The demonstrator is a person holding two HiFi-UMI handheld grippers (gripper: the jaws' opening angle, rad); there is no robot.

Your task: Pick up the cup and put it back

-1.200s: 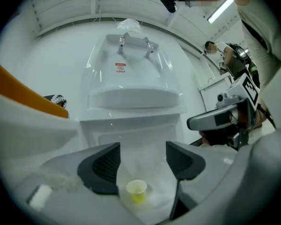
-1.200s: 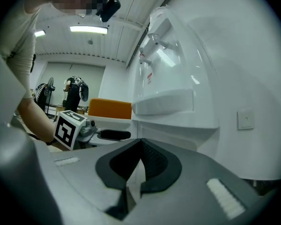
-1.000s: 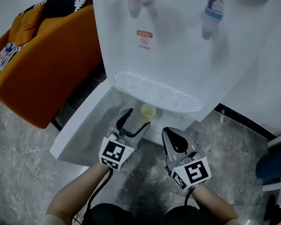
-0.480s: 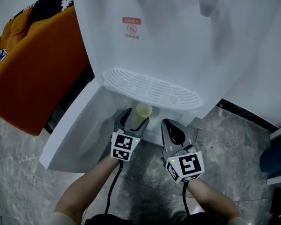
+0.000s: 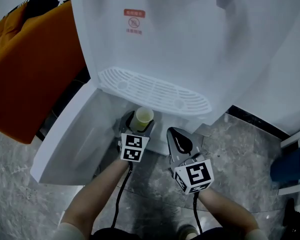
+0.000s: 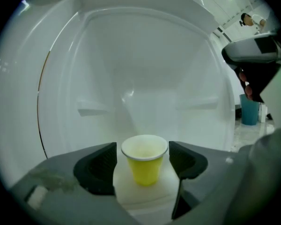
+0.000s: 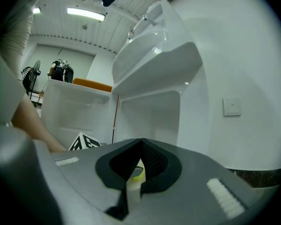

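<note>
A small yellow paper cup (image 6: 144, 165) stands upright on the white floor of the water dispenser's (image 5: 190, 44) open lower compartment, under the drip tray (image 5: 155, 91). My left gripper (image 6: 143, 156) brackets it with one dark pad on each side. Its jaws have just been opening, and a thin gap shows between each pad and the cup. From the head view, the cup (image 5: 141, 117) sits at the tip of the left gripper (image 5: 140, 122). My right gripper (image 5: 173, 132) hovers just right of it, outside the compartment. In its own view the right gripper (image 7: 141, 142) has its jaws together on nothing.
The compartment door (image 5: 70, 134) hangs open to the left, close to my left arm. An orange sofa (image 5: 25, 69) stands beyond it. A blue bin (image 5: 289, 165) sits at the far right on the marble floor. A wall switch (image 7: 232, 107) is beside the dispenser.
My left gripper has moved down and forward into the lower compartment with the cup between its jaws. The right gripper has sunk a little and stays beside it.
</note>
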